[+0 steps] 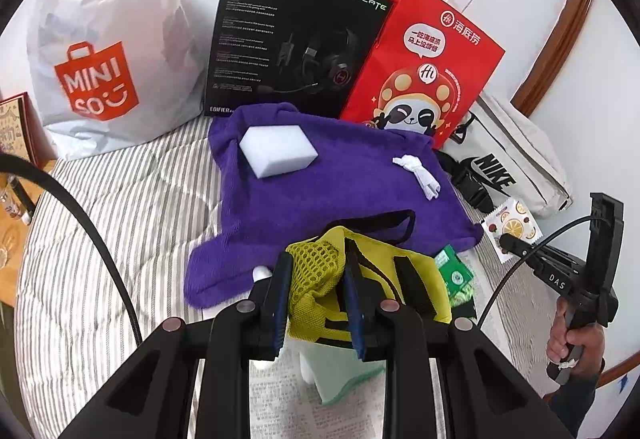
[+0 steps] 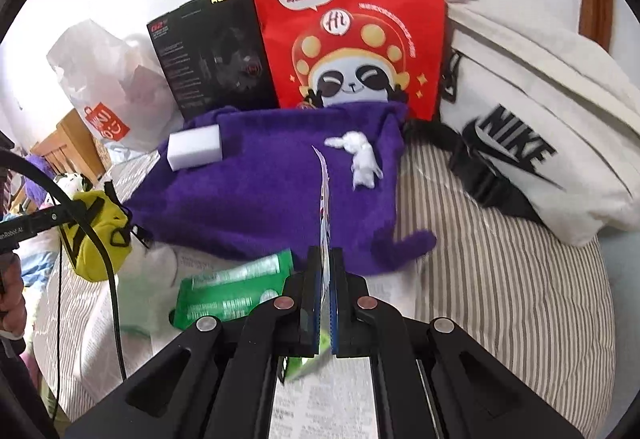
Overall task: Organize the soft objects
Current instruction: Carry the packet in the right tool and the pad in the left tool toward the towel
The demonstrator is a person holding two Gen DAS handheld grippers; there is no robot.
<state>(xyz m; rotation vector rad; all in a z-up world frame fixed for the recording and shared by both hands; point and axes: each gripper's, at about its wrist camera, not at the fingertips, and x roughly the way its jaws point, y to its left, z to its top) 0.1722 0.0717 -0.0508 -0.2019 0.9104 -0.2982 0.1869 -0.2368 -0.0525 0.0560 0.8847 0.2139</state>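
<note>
Left tongs (image 1: 316, 279) clamped on yellow mesh pouch (image 1: 320, 271): light, limp, best pinched at bunched fabric. Right tongs (image 2: 324, 279) clamped on thin sachet (image 2: 325, 195): flimsy, edge-held.

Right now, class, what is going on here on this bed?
A person is sorting soft things with a claw in each hand. The left claw is shut on a yellow mesh pouch at the near edge of the purple towel. The right claw pinches a thin printed sachet edge-on. A white sponge and a knotted white cloth lie on the towel.
</note>
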